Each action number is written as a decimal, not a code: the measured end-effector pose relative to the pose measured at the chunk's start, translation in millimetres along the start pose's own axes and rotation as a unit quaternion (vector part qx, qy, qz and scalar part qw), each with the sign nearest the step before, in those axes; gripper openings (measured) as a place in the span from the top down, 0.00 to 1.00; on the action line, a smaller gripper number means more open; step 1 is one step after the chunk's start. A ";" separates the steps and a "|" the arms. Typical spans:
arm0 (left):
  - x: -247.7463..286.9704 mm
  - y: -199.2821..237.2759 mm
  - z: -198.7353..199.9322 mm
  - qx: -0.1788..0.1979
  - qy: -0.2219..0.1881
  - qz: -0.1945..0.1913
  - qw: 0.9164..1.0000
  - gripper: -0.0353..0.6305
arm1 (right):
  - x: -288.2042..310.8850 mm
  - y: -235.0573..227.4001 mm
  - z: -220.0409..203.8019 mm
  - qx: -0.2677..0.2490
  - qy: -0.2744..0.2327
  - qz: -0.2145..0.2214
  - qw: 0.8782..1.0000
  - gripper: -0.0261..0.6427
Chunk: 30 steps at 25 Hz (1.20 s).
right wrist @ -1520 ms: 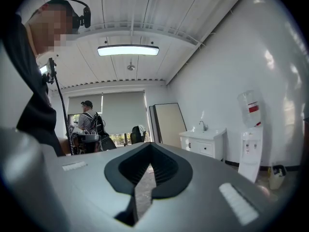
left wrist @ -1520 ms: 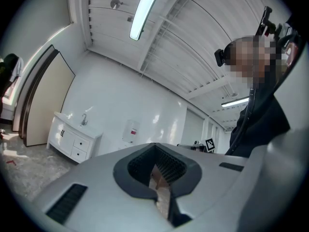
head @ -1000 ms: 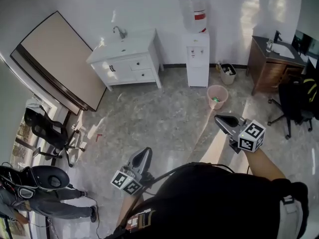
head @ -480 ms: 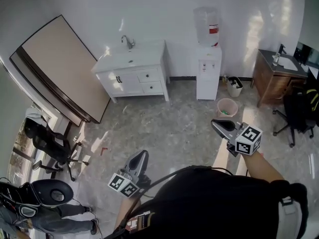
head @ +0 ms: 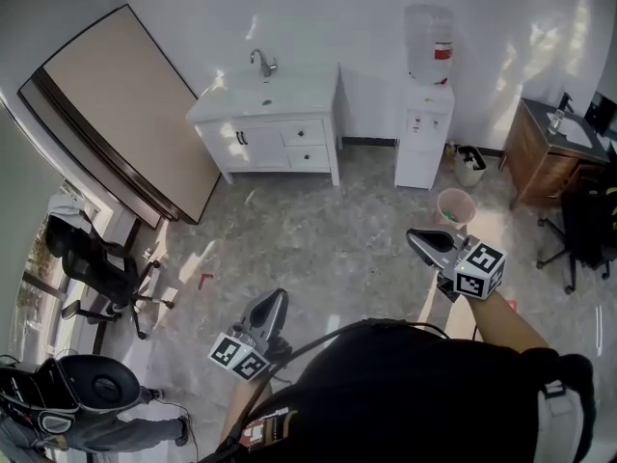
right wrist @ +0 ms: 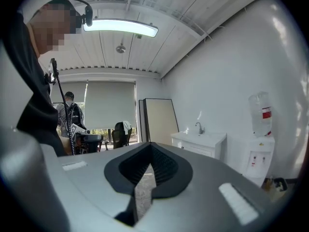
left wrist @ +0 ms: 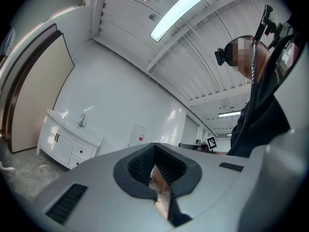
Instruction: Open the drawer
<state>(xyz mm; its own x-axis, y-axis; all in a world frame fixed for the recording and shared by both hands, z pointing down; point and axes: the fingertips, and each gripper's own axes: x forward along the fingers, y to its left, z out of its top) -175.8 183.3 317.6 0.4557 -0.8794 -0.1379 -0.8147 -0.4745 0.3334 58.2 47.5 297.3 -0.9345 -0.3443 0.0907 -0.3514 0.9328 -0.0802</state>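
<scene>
Both empty, jaws pressed together: your left gripper point(head: 272, 304) and right gripper point(head: 425, 241), well apart from the shut drawer point(head: 295, 134) in the white sink cabinet point(head: 260, 104). Walk up, then spread one for its knob point(head: 306, 134).

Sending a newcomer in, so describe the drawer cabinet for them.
Against the white back wall, between the leaning tan board and the water dispenser, stands a sink cabinet. Unlike the brown cabinet at far right, it is white, with two stacked drawers.
</scene>
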 end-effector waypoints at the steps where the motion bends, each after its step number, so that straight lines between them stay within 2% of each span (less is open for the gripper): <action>1: 3.4 4.4 -0.7 -0.001 0.001 0.003 1.000 0.96 | 4.9 -6.2 0.2 0.002 -0.001 0.002 1.000 0.96; 8: 55.7 24.1 -3.2 0.010 0.004 0.030 0.999 0.96 | 28.9 -66.4 -1.4 0.009 -0.008 0.034 0.999 0.96; 12: 111.7 22.1 -5.2 0.020 -0.008 0.053 0.998 0.96 | 26.4 -132.8 1.4 0.012 -0.014 0.051 0.999 0.96; 19: 212.1 7.9 -4.1 0.033 -0.030 0.083 0.996 0.96 | 16.6 -238.6 32.3 -0.005 -0.025 0.084 0.996 0.96; 24: 280.2 -8.4 -27.5 0.042 -0.006 0.080 0.996 0.96 | 4.8 -297.0 21.3 0.006 -0.018 0.095 0.995 0.96; 30: 323.8 -5.9 -38.9 0.033 0.014 0.081 0.996 0.96 | -11.8 -348.2 6.2 0.034 -0.017 0.079 0.996 0.96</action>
<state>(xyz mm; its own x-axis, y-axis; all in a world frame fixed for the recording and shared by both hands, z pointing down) -9.5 -97.1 307.2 0.3256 -0.9436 -0.0608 -0.8997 -0.3290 0.2869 191.2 -273.9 318.0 -0.9794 -0.1984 0.0378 -0.2019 0.9667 -0.1572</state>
